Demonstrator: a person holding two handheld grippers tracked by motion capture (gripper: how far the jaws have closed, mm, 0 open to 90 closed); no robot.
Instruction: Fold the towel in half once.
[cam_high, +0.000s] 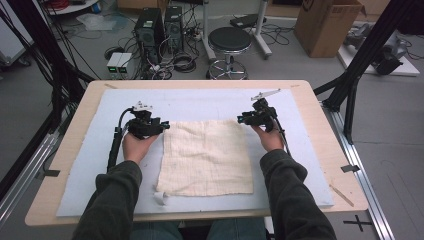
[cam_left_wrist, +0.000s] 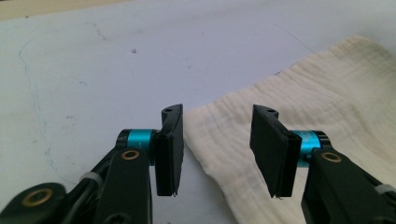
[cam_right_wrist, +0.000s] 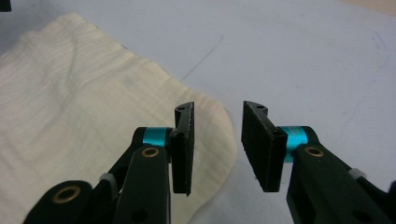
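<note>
Item: cream cloth flat on bench. I hold left gripper and right gripper, jaws apart, straddling its far corners. Next: pinch both.

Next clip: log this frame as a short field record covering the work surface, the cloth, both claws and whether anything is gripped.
surface: wooden table with pale blue mat
cloth: cream cloth, spread flat on the mat
left claw: open, astride the cloth's far left corner
right claw: open, astride the far right corner
gripped: nothing yet; pads not pressing
</note>
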